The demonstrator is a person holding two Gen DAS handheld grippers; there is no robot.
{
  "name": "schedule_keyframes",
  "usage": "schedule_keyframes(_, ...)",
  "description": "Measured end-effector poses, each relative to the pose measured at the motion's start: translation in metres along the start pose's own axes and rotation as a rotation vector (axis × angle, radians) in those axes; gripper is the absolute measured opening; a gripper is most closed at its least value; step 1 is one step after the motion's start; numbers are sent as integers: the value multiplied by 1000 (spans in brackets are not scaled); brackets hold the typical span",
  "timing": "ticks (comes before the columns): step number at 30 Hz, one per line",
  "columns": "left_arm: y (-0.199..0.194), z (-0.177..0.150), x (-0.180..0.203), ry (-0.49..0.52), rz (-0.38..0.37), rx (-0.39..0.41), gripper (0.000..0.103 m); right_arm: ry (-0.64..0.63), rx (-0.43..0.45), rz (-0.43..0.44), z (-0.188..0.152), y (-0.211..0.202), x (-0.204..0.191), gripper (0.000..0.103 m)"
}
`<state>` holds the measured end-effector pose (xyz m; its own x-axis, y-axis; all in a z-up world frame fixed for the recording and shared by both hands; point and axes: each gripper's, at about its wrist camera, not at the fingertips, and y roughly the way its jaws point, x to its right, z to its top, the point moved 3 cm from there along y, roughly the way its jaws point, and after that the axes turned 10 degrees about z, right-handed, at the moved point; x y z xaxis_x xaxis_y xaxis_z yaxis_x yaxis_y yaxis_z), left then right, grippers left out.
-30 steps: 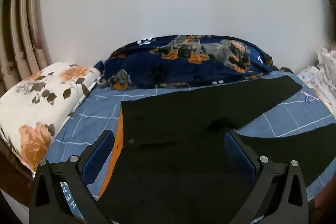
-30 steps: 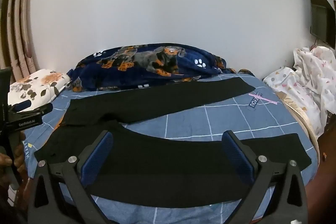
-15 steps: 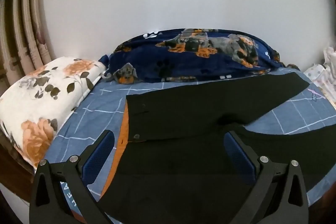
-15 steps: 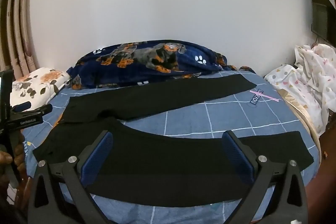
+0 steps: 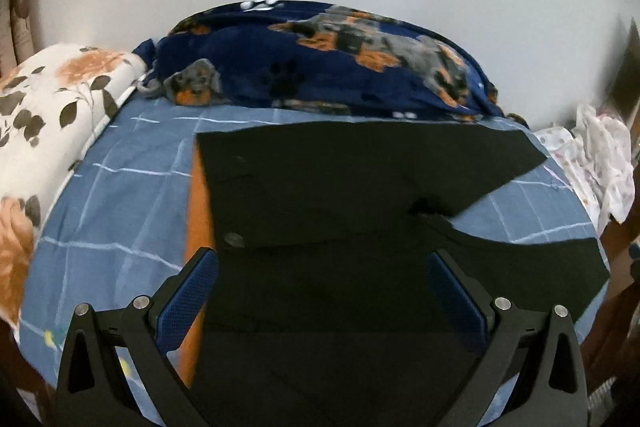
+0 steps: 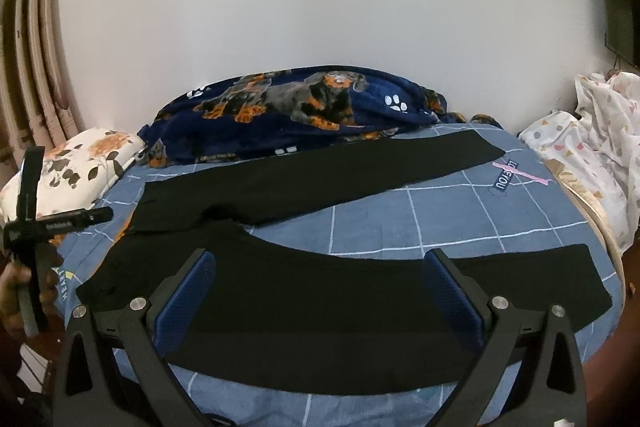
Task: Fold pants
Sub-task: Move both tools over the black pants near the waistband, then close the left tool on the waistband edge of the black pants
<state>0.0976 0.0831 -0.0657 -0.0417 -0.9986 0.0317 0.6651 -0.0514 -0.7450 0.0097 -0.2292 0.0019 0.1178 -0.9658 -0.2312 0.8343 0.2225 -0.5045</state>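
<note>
Black pants (image 6: 304,299) lie spread flat on a blue checked bed sheet (image 6: 420,223), the legs splayed apart toward the right. In the left wrist view the waistband end (image 5: 304,187) with an orange lining edge (image 5: 198,211) lies just ahead. My left gripper (image 5: 322,291) is open and empty, hovering over the waist part. My right gripper (image 6: 320,291) is open and empty above the near leg. The left gripper also shows in the right wrist view (image 6: 44,227), held at the bed's left edge.
A dark blue dog-print blanket (image 6: 296,111) is bunched along the wall. A floral pillow (image 5: 52,115) lies at the left. A white patterned cloth heap (image 6: 592,155) sits at the right. A wall-mounted screen (image 6: 618,23) hangs at the upper right.
The left gripper has moved forward and tilted down over the waist, so the pants fill more of its view. The right gripper has barely shifted. Both stay open.
</note>
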Motion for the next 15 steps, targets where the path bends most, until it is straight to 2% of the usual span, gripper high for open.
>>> schedule_keyframes(3, 18, 22, -38, -35, -5, 4, 99, 30, -21, 5, 2, 10, 6, 103)
schedule_keyframes(5, 38, 38, -61, -49, -17, -15, 91, 47, -44, 2, 1, 21, 11, 103)
schedule_keyframes(9, 86, 64, -89, -61, -63, -70, 81, 88, -96, -6, -3, 40, 19, 103)
schedule_keyframes(10, 104, 71, -96, -64, -78, -95, 76, 97, -108, -9, -4, 44, 20, 103)
schedule_keyframes(11, 114, 75, -98, -61, -92, -113, 66, 101, -120, -13, -5, 48, 21, 103)
schedule_keyframes(13, 142, 83, -104, -60, -125, -159, 54, 100, -138, -19, -5, 54, 21, 103)
schedule_keyframes(15, 166, 89, -105, -58, -143, -201, 54, 88, -161, -30, -7, 60, 20, 103)
